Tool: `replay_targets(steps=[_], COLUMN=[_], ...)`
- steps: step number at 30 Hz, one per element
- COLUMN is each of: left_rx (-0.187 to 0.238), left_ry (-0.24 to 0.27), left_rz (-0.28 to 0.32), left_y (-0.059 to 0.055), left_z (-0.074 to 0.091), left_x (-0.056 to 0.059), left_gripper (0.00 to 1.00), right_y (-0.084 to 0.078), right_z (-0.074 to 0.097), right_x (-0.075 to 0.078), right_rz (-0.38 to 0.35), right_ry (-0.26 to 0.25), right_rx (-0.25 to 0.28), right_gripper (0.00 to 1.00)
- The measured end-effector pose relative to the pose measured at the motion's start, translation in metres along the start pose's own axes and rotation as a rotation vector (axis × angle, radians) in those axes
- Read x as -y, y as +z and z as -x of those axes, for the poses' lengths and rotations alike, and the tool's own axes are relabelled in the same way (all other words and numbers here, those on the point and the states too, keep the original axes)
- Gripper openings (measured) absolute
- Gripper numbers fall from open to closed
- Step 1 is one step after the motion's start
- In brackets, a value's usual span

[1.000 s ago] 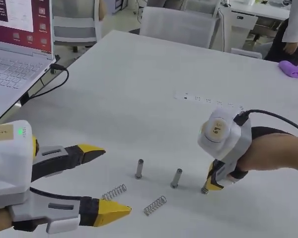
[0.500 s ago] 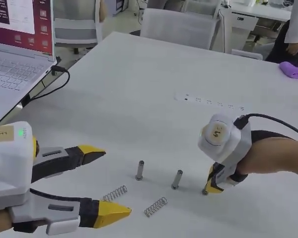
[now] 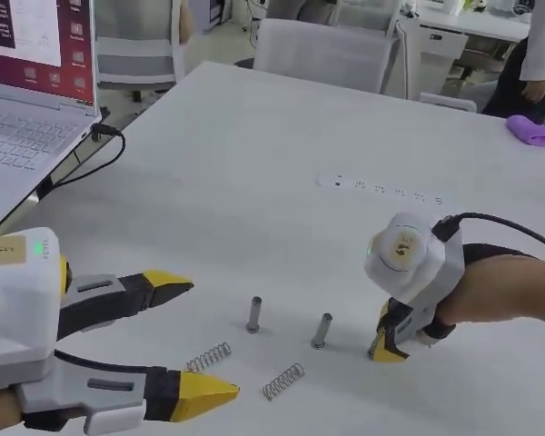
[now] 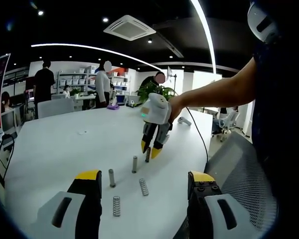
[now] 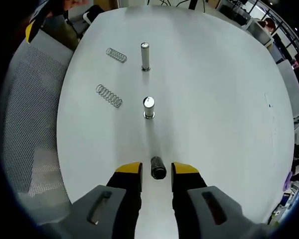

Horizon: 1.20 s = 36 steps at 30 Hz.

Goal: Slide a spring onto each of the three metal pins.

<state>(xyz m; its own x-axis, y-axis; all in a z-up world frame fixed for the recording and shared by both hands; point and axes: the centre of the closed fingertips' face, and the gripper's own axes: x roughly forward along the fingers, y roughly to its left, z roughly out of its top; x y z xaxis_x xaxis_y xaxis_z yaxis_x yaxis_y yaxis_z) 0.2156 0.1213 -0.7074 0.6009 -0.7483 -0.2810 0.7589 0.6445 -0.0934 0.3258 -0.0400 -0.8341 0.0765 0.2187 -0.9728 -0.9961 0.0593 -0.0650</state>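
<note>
Two bare metal pins (image 3: 253, 314) (image 3: 322, 331) stand upright on the white table (image 3: 254, 163). Two loose springs (image 3: 208, 357) (image 3: 283, 381) lie in front of them. My right gripper (image 3: 384, 345) points down over a third pin, which wears a spring (image 5: 158, 168); its jaws stand narrowly apart on either side of that spring, not touching it. In the right gripper view the bare pins (image 5: 148, 107) (image 5: 145, 56) line up beyond it. My left gripper (image 3: 197, 336) hovers wide open at the near left, with nothing between its fingers.
An open laptop (image 3: 27, 118) with a black cable (image 3: 91, 163) sits at the far left. A white power strip (image 3: 381, 189) lies across the table's middle, and a purple cloth (image 3: 533, 130) lies at the back right. Chairs (image 3: 322, 54) stand behind the table.
The head camera has shifted slightly. My right gripper stays over the third pin and my left gripper holds its place.
</note>
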Motion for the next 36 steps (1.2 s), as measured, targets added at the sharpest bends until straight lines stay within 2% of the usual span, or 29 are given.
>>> replay_targets(steps=[8, 10, 14, 18, 21, 23, 27, 29, 36], left_rx=[-0.001, -0.004, -0.009, -0.013, -0.015, -0.017, -0.022, -0.025, -0.034], left_ry=[-0.007, -0.009, -0.012, -0.018, -0.023, -0.025, -0.030, -0.034, -0.040], left_rz=[0.000, 0.000, 0.001, 0.000, -0.002, -0.002, -0.003, -0.003, -0.003], left_y=[0.000, 0.000, -0.001, -0.001, 0.000, 0.000, -0.001, -0.002, -0.002], left_z=[-0.004, -0.005, -0.007, -0.009, -0.011, -0.012, -0.014, -0.015, -0.020], left_x=[0.001, 0.002, 0.001, 0.002, 0.003, 0.003, 0.005, 0.006, 0.008], left_gripper=[0.67, 0.67, 0.67, 0.67, 0.67, 0.67, 0.67, 0.67, 0.66], right_y=[0.000, 0.004, 0.001, 0.001, -0.002, -0.001, 0.005, 0.005, 0.000], right_z=[0.009, 0.014, 0.022, 0.029, 0.033, 0.036, 0.044, 0.048, 0.059], right_x=[0.004, 0.004, 0.005, 0.002, 0.002, 0.001, -0.002, -0.006, -0.011], right_rz=[-0.020, -0.053, -0.054, -0.092, -0.096, -0.106, -0.140, -0.170, -0.201], right_ry=[-0.022, -0.016, -0.034, -0.039, -0.057, -0.059, -0.074, -0.071, -0.102], right_rx=[0.043, 0.086, 0.113, 0.174, 0.196, 0.224, 0.317, 0.349, 0.440], right_gripper=[0.25, 0.29, 0.34, 0.41, 0.43, 0.45, 0.52, 0.54, 0.59])
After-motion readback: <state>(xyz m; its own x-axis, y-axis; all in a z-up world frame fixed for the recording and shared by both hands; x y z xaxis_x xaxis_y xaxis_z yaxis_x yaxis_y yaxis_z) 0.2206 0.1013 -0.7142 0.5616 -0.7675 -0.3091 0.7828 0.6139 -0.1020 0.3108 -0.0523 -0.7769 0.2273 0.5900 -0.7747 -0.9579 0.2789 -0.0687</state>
